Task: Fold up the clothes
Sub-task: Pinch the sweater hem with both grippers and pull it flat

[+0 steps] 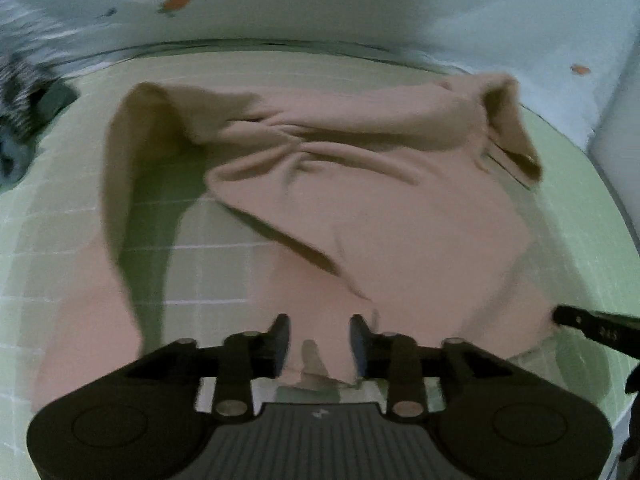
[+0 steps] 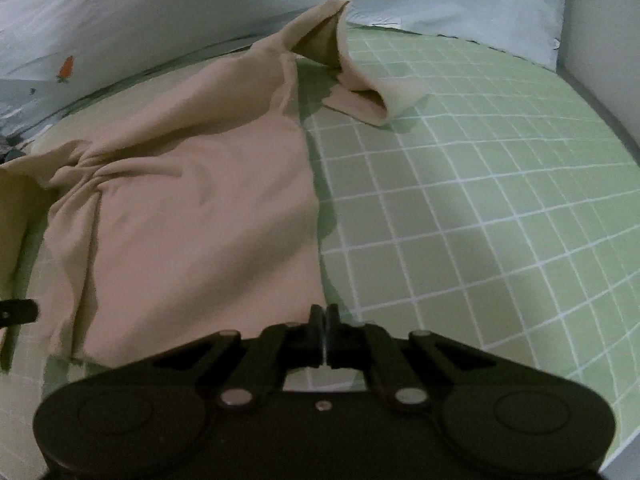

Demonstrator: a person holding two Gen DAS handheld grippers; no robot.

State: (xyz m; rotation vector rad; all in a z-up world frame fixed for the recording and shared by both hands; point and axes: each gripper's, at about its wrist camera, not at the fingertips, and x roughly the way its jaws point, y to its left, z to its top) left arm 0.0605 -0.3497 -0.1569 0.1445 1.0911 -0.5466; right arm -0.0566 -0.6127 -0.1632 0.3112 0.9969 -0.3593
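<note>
A beige-pink long-sleeved garment (image 1: 360,208) lies spread on a green checked bedsheet (image 1: 216,232), its sleeves bunched at the far corners. My left gripper (image 1: 320,338) is open, its fingers either side of the near hem without pinching it. The right gripper tip (image 1: 576,320) shows at the right edge of the left wrist view, at the hem. In the right wrist view the garment (image 2: 192,208) fills the left half, with one sleeve (image 2: 360,92) folded over at the far edge. My right gripper (image 2: 324,320) is shut at the garment's near right hem corner; whether cloth is pinched is hidden.
The bedsheet (image 2: 480,208) stretches to the right. A pale blue quilt with carrot and strawberry prints (image 2: 160,8) lies along the far side. A white wall (image 2: 600,60) bounds the bed on the right. A dark striped item (image 1: 20,96) lies at the far left.
</note>
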